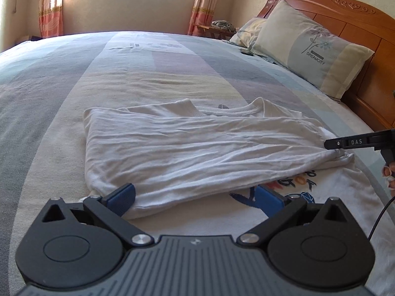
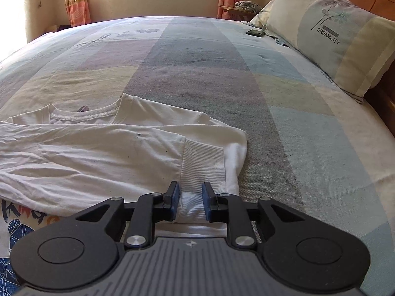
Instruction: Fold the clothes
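One white sweatshirt on bed: light, limp, wrinkles easily. Right claw narrow, pinching ribbed cuff. Left claw wide, straddling folded edge. Judgement: grip hems, cuffs.

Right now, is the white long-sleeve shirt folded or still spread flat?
Partly folded: the white long-sleeve shirt has a sleeve laid across its body, its ribbed cuff between the right gripper's pads; the printed front is still exposed.

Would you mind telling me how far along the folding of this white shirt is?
Partly done: one side of the white shirt lies folded across its printed front. In hand: the right gripper is pinched on the ribbed cuff, while the left gripper sits open at the folded edge, holding nothing. Left: the printed panel is still exposed, so further folds remain.
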Available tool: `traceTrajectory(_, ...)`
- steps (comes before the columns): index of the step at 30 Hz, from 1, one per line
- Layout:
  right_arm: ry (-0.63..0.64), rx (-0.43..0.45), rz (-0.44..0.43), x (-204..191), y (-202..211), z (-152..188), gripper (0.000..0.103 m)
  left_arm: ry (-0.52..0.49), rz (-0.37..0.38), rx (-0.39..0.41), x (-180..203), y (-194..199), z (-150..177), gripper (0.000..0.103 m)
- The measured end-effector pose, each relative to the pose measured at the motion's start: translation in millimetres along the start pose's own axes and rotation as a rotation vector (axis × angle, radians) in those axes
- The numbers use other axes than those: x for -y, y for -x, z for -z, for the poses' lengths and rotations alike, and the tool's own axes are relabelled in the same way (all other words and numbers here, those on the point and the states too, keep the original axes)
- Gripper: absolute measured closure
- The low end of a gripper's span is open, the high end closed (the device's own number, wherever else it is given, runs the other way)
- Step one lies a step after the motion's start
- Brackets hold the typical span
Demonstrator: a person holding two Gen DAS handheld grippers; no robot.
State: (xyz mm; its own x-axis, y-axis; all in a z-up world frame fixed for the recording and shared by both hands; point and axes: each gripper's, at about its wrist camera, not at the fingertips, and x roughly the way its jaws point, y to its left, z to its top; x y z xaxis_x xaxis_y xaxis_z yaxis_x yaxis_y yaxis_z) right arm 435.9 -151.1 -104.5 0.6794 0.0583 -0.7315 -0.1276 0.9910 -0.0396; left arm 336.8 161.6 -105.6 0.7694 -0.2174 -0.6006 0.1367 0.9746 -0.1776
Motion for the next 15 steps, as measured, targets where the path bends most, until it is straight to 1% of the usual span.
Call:
traceTrajectory(1,0.000,0.018,-0.001,-1.6,4.6,-1.5,0.076,-0.002,-0.003,0.018,0.8,1.9,-0.7,0.001)
traceTrajectory(4,0.026,0.101,-0.045,-8.2,15.9,-4.5,0.068,-0.018,-0.008,0.013,0.9,6.1,-3.2,0.001)
traceTrajectory(5,0.037,0.094,-0.048,-10.5,13.5,-5.2,0.062,-0.024,-0.010,0.009,0.9,7.5,-4.0,0.001)
traceTrajectory(6,0.048,0.074,-0.045,-12.7,8.9,-5.8,0.060,-0.030,-0.011,0.005,0.9,8.8,-4.8,0.001)
traceTrajectory(8,0.064,0.003,-0.018,-13.8,-5.4,-4.0,0.060,-0.041,-0.014,-0.002,0.8,11.6,-6.4,0.001)
traceTrajectory(9,0.050,-0.008,-0.015,-11.4,-8.2,-2.7,0.060,-0.046,-0.016,-0.006,0.8,12.9,-7.2,0.001)
traceTrajectory(12,-0.005,0.022,-0.050,-9.9,5.0,-6.6,0.060,-0.063,-0.020,-0.017,0.7,17.0,-9.7,0.001)
traceTrajectory(14,-0.006,0.055,-0.102,-17.5,17.0,-12.2,0.060,-0.085,-0.055,0.000,-4.2,29.2,-13.8,0.001)
traceTrajectory(15,0.005,0.064,-0.132,-25.3,22.0,-16.1,0.060,-0.075,-0.067,0.016,-12.5,36.7,-14.1,0.001)
